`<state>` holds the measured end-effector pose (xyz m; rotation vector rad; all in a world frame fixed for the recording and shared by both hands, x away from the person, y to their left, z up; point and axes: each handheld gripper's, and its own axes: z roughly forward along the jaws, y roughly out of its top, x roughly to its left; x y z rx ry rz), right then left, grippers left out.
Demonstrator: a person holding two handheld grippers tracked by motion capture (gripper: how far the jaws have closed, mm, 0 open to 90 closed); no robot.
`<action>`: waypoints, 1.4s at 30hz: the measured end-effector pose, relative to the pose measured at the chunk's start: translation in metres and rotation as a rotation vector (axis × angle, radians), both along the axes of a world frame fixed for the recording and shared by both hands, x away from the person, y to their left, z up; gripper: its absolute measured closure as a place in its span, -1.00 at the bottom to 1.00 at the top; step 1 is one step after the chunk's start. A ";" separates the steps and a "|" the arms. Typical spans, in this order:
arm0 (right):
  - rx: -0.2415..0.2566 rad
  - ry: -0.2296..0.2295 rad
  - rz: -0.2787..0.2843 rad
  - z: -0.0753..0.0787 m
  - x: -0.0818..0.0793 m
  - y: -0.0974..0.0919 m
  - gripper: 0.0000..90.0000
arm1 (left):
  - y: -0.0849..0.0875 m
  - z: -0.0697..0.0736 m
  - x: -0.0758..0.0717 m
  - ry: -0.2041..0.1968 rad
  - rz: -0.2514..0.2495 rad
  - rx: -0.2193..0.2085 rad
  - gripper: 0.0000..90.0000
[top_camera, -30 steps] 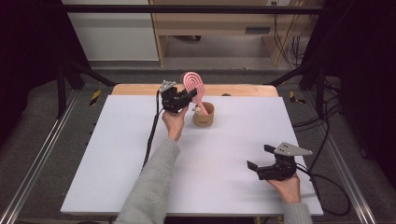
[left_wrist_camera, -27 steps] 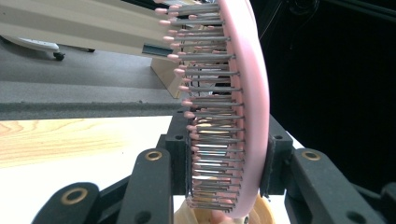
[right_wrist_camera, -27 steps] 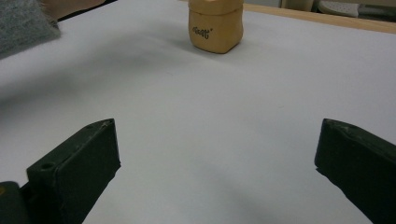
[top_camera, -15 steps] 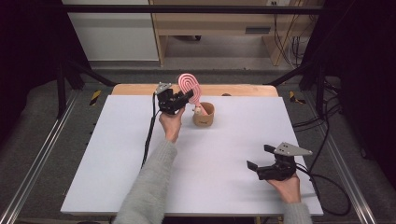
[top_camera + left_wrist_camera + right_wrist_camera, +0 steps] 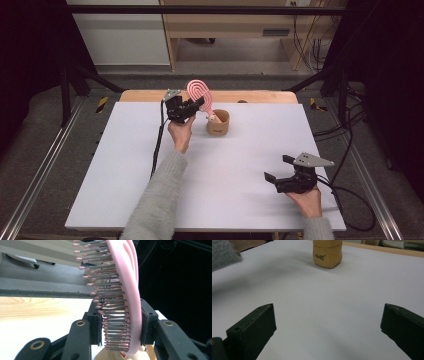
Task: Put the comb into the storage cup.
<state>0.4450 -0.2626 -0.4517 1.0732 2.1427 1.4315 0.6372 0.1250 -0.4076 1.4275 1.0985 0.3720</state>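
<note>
We have the pink hairbrush (image 5: 125, 290) clamped in our left gripper (image 5: 186, 107), its handle standing in the tan cup (image 5: 218, 122) just beside; lifting or seating remains. Our right gripper (image 5: 282, 169) rests wide, well apart.

— What's my table (image 5: 150, 200) like?
— White top, with a bare wooden strip (image 5: 260, 96) along the far edge.
— And what stands on it?
— A tan cup (image 5: 218, 122) with dark lettering, upright near the middle of the far edge. My right tongs (image 5: 280, 170) rest near the right-hand near corner.
</note>
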 end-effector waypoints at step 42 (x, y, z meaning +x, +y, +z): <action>0.011 -0.007 -0.006 0.001 0.000 0.000 -0.99 | 0.024 0.015 -0.017 -0.014 -0.070 0.146 -0.52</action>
